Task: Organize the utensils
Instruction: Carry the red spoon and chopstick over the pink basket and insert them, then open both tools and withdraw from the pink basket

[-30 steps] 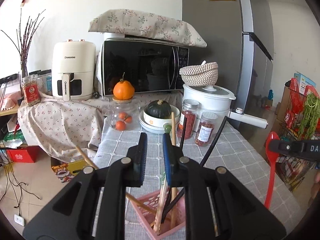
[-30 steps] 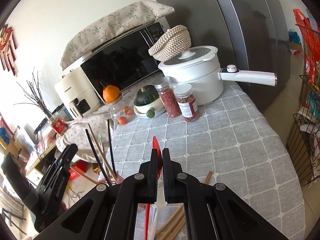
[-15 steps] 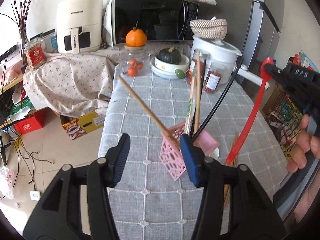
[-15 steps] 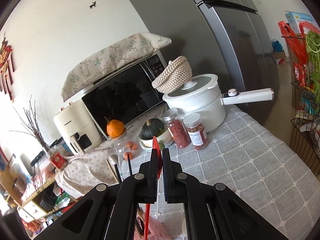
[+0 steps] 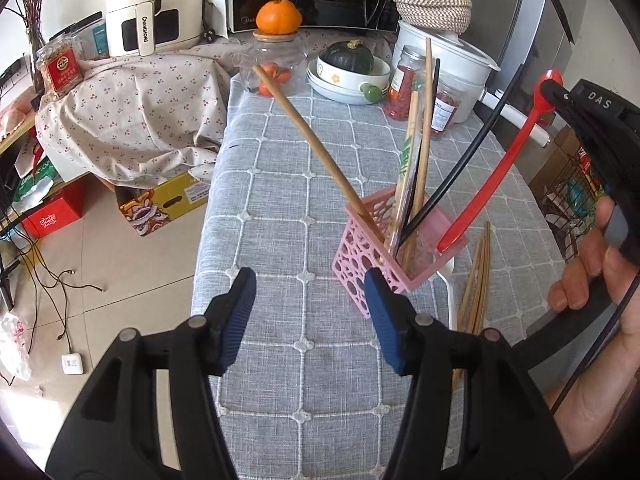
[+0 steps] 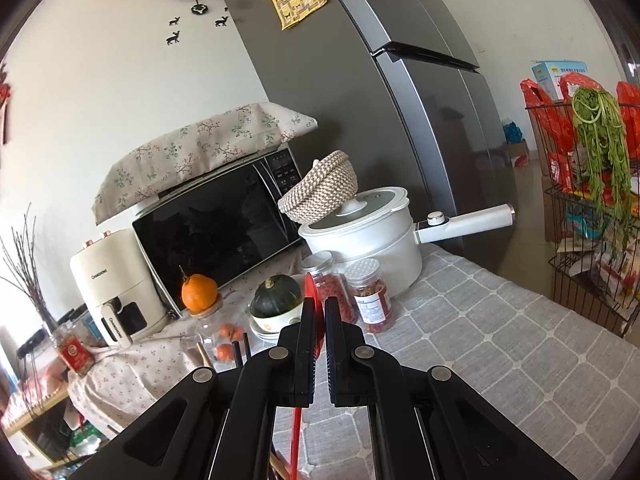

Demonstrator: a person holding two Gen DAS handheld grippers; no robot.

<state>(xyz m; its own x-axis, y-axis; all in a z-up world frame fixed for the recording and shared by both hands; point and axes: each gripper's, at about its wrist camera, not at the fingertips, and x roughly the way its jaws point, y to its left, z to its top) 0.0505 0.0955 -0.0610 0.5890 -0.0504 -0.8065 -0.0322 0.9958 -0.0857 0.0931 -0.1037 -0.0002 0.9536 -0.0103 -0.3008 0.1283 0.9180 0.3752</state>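
Utensils are collecting in the pink basket [image 5: 370, 246] at centre right, where the right gripper [image 5: 554, 92], pinching the red spoon [image 5: 492, 178], is lowering its handle while the left gripper [image 5: 310, 312] is spreading empty.

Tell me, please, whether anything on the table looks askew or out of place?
Yes: the pink holder looks tipped toward the camera, its chopsticks splaying. Loose chopsticks lie on the cloth beside it.
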